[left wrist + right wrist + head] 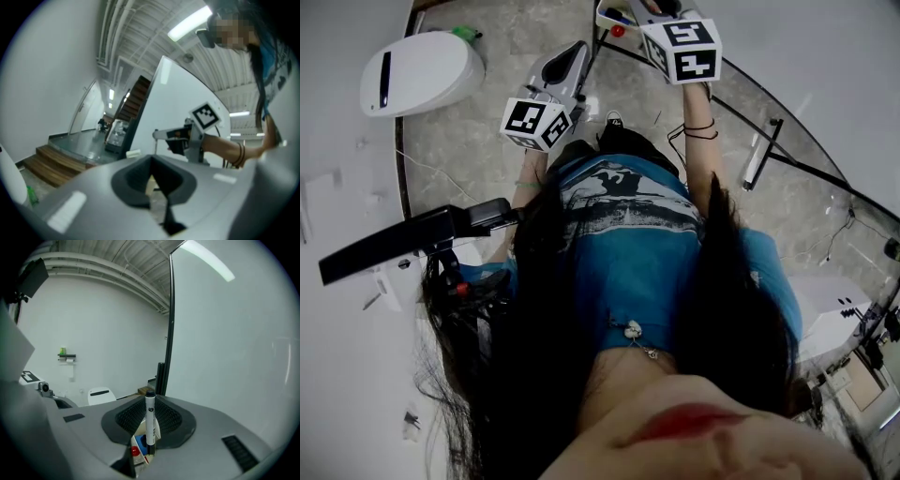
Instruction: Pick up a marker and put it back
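Conceivably the white cylindrical marker with a black cap (150, 416) could tilt or slip, since it seems to be pinched only near its lower end and stands tall above the pads. It could also be knocked against the red-capped marker (135, 452) stored just below when it is returned. At the frame's lower centre, the right gripper (150, 439) is closed partway onto it. The left gripper (157, 187) is drawn together, with nothing held.
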`<state>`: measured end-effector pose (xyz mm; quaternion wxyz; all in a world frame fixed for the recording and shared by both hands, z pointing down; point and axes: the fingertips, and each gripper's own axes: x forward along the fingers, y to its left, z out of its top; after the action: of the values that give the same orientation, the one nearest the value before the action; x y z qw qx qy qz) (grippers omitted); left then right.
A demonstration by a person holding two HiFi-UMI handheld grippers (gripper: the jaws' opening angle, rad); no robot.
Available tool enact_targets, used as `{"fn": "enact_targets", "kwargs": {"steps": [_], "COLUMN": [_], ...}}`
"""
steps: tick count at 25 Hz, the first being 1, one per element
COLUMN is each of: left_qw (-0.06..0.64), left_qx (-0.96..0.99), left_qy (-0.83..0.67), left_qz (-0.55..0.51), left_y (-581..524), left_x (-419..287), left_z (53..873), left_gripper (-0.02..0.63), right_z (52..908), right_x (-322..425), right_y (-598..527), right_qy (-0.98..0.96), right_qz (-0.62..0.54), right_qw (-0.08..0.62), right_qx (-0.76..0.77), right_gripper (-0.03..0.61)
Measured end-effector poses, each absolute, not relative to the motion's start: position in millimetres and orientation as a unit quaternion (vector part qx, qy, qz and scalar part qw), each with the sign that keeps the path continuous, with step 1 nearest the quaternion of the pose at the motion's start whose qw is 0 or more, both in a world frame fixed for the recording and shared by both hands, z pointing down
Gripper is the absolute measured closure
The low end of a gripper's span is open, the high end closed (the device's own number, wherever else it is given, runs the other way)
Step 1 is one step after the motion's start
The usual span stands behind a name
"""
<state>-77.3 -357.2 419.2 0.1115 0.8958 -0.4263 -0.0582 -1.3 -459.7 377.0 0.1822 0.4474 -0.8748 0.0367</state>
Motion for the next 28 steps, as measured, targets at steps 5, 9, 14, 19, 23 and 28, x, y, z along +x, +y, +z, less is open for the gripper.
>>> {"fn": "enact_targets", "kwargs": {"steps": [5,9,14,19,23,28], "left_qw": [0.110,0.110,0.110,0.111,0.112,0.110], "left_qx": [0.903,0.905,0.903,0.899,0.896,0.894], "left_qy": [-0.410,-0.407,-0.411,-0.420,-0.426,-0.431], "left_qz": [-0.057,-0.057,-0.059,-0.058,-0.055,-0.054], "left_y": [-355.2,-355.4,-356.5,-356.6,-356.7,-358.3], "left_x": [-67.3,-64.5,-67.1,-73.6,-77.6,-81.2], "left_z": [416.7,415.5,416.1,419.0,421.3,421.5], "left_gripper": [0.611,0.611,0.611,0.611,0.611,0.611], "right_z": [338.7,335.8,360.9,411.1,453.4,483.5], "right_x": [12.4,16.4,10.6,-12.7,-33.3,-40.5], "right_y": [-447.4,-446.0,-451.6,-462.8,-469.4,-472.0], "right_qy": [-0.876,-0.877,-0.875,-0.872,-0.865,-0.861], "right_qz": [0.019,0.024,0.038,0.017,0.003,0.022], "right_qw": [0.146,0.142,0.169,0.255,0.329,0.348], "right_qx": [0.459,0.459,0.451,0.418,0.379,0.371], "right_gripper": [0.509,0.509,0.509,0.508,0.509,0.508]}}
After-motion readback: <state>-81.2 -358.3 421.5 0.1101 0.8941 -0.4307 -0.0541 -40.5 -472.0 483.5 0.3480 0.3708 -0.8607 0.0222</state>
